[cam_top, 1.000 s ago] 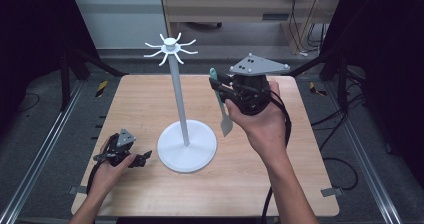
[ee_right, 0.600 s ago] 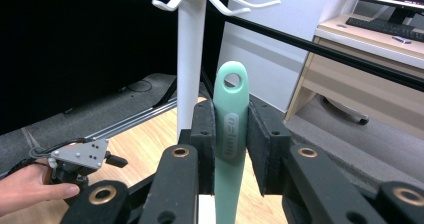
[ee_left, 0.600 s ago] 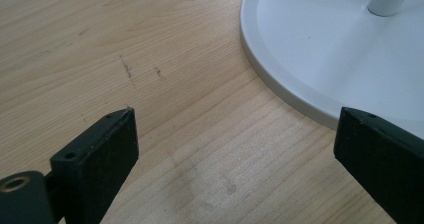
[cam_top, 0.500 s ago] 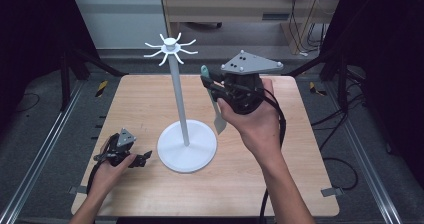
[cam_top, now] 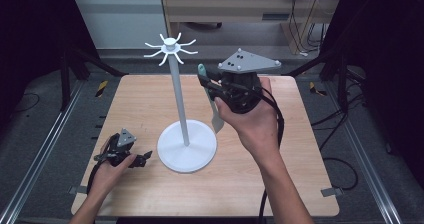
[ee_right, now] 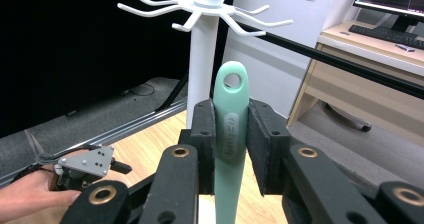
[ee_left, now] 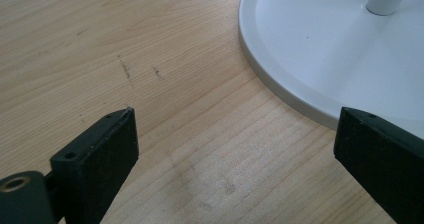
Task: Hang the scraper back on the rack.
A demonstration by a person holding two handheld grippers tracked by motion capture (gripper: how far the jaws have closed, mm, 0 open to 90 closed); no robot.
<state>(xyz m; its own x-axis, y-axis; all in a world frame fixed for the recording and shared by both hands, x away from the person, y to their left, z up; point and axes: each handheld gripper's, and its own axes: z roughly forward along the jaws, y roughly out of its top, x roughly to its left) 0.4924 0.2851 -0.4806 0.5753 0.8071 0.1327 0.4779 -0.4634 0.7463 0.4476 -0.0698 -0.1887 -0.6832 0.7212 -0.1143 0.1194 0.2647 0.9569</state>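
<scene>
Spatula (ee_right: 231, 129): green handle pinched upright between right gripper (ee_right: 231, 149) jaws, hole end poking above; hook stand (cam_top: 179, 104) just beside
Left gripper (ee_left: 235, 149): wide open, holding nothing, resting on table (cam_top: 300, 149)

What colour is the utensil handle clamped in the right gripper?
Mint green handle, with a hanging hole at its tip; clearest in the right gripper view.

I am holding my right gripper (cam_top: 207, 84) raised over the table's far right part, forearm reaching in from the near edge, jaws clamped tight. My left gripper (cam_top: 142, 157) is resting low near the near-left corner, jaws spread wide.
</scene>
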